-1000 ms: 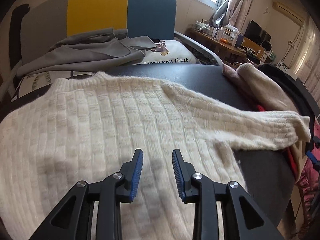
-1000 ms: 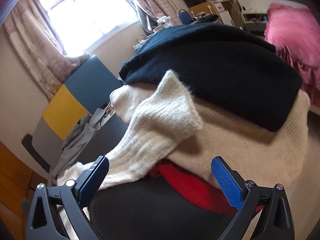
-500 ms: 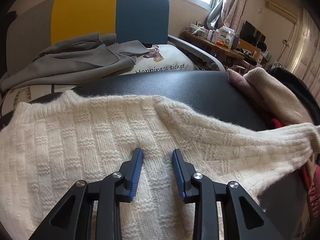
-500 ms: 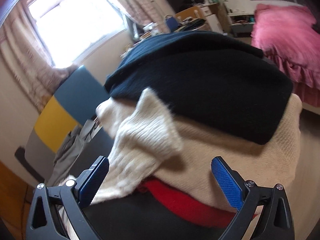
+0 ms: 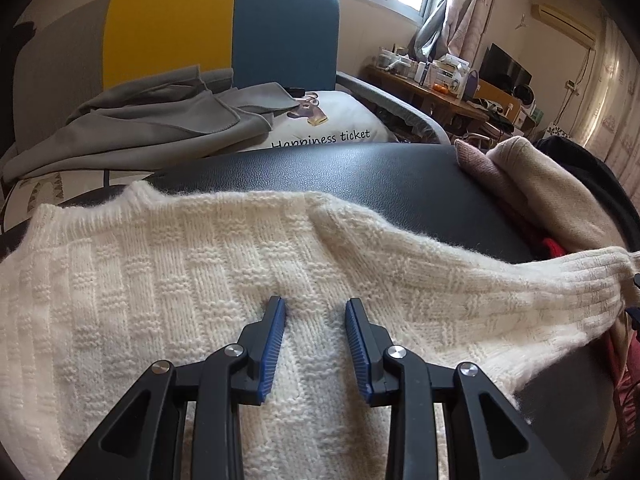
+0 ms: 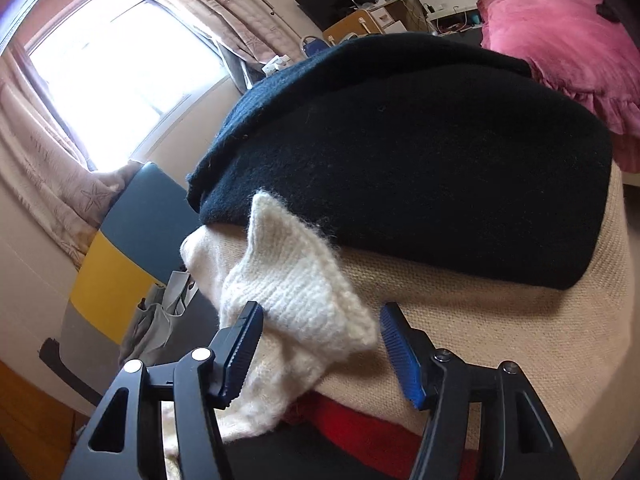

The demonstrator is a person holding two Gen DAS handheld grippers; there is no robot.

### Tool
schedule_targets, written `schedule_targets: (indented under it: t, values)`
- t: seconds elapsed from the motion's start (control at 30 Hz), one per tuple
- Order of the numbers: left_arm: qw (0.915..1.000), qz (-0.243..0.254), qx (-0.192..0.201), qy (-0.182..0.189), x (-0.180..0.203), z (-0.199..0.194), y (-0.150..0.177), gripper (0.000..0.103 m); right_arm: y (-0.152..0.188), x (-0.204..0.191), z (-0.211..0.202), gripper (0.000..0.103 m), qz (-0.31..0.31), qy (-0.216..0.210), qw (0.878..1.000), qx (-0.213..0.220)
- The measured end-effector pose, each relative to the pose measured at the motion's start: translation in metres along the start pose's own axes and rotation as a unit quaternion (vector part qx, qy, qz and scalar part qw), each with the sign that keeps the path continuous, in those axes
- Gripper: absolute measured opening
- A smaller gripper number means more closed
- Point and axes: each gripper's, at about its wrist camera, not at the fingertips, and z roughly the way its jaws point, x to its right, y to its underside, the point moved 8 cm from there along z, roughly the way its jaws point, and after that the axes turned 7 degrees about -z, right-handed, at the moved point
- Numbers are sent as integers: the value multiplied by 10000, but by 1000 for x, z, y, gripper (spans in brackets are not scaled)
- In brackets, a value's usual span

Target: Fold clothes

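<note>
Cream sweater (image 5: 168,280) spread flat on the black padded surface (image 5: 380,180), one sleeve extended toward a stack of folded garments.

The sleeve cuff (image 6: 304,296) lay between the parted fingers of the right gripper (image 6: 322,344), touching the left finger, not clamped, and rested against the beige garment (image 6: 520,320) under the black garment (image 6: 400,152). The left gripper (image 5: 315,328) was over the sweater body, fingers narrowly apart with knit between them, holding nothing. A red garment (image 6: 352,428) lay lowest in the stack. A grey cloth (image 5: 152,124) lay on the sofa (image 5: 224,28) behind.
</note>
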Motion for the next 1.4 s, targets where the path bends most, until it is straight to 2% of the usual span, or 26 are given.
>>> schedule_targets:
  t: [0.1,0.17,0.33,0.4,0.67,0.7,0.73,0.8,0.87,0.93,1.2,1.3,1.4]
  values:
    - [10000,8,0,3,0,0,0,33,-2,-2,4,62,-76,46,9999,-52]
    - [10000,13,0,5,1,-1,0,33,-3,-4,7,56,-126,76,9999,-86]
    - [10000,21,-2,11,1,-1,1,34,-7,-12,10,28,-331,40,9993,-164]
    - [10000,0,-3,42,0,-1,1,34,-8,-18,11,22,-463,14,9988,-186]
    - [9999,-45,-3,97,0,-2,1,35,-12,-36,9,22,-754,-92,9968,-247]
    - [9999,-48,-3,105,0,-2,1,35,-13,-43,10,22,-832,-163,9960,-274]
    - [9999,-52,-3,114,0,-2,1,35,-13,-54,13,15,-918,-263,9950,-307]
    - [9999,-64,-3,132,0,-2,1,36,-12,-76,19,11,-1079,-449,9924,-381]
    - [9998,-92,-2,154,0,-3,2,36,-7,-100,24,11,-1196,-693,9892,-479]
    - [9998,-104,-1,168,-1,-3,2,36,-1,-128,35,10,-1286,-743,9874,-553]
    - [9994,-213,-39,264,-2,-5,0,36,58,-237,88,9,-1407,-1803,9651,-1278]
    - [9946,-756,-287,647,-6,-14,0,36,90,-274,108,9,-1546,-2045,9524,-1647]
    - [9762,-1523,-592,1429,-9,-29,0,36,124,-301,119,9,-1969,-2010,9399,-1936]
